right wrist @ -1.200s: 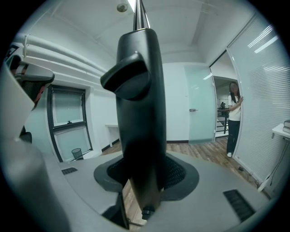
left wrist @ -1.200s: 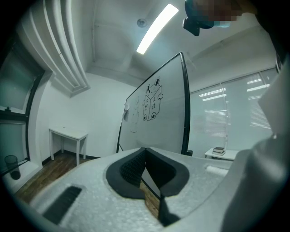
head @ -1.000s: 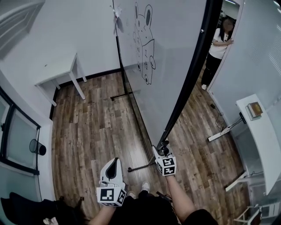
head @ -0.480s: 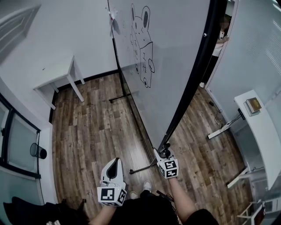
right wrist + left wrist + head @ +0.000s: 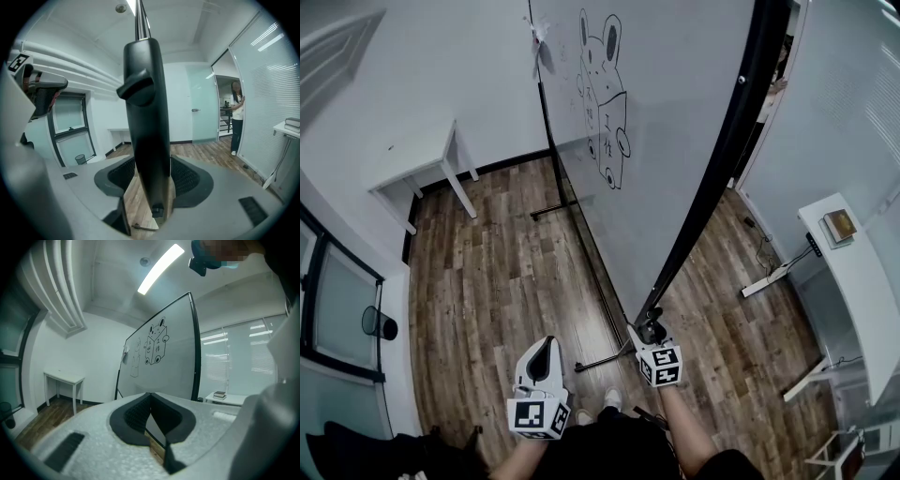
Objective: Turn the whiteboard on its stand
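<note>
Your right tool (image 5: 652, 330) is just opening its jaws, leaving the whiteboard's (image 5: 675, 112) black frame edge (image 5: 145, 117) standing loose between the pads. The board is now covering the doorway at 1 o'clock that was showing a second ago, so the turn is probably finishing. Your left tool (image 5: 546, 347) is idling at 6 o'clock, jaws together and empty. The wood floor (image 5: 487, 272) is running underneath, and a white bench (image 5: 862, 300) is standing at 3 o'clock.

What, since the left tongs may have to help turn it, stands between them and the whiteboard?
Nothing visible. Between the left tongs and the whiteboard there is only open air, with the stand's foot bar low on the floor.
</note>
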{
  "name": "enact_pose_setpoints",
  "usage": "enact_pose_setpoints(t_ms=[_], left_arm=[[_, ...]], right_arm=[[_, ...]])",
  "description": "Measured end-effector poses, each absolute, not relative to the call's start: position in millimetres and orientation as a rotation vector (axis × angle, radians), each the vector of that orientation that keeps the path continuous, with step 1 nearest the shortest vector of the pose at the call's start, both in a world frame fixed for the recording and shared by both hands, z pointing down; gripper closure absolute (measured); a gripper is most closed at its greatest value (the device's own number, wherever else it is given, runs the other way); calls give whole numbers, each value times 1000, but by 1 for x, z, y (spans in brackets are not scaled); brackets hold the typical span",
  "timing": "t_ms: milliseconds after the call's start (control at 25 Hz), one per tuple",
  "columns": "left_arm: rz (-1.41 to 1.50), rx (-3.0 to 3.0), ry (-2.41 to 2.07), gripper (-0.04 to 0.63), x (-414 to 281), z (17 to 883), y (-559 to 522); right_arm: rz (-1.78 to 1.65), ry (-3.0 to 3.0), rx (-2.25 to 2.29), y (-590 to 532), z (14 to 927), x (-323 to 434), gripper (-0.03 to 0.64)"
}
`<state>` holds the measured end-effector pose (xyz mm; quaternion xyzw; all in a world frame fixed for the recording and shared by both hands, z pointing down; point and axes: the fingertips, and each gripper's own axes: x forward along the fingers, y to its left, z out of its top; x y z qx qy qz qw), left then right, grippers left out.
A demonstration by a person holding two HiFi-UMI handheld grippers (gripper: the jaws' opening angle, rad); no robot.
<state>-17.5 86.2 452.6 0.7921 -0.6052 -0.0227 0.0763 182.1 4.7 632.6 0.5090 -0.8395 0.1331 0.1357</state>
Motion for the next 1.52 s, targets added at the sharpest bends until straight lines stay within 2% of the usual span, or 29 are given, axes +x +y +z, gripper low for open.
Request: enact_pose_setpoints(t_ms=[400,600,920,1520], left_arm=[[-83,2383,-1796,581,-20,453,84],[-94,2379,-1779,581,-20,456,85],[-112,2401,-1758,581,-14,452,86],[-118,2392,-1759,581,-13,454,91]], right_arm=[[467,-2366,1641,45,594,210,410],[453,-2400,1666,71,569,203,453],[398,-2531,1649,88,523,175,568],[366,-2564,1642,94,503,166,598]])
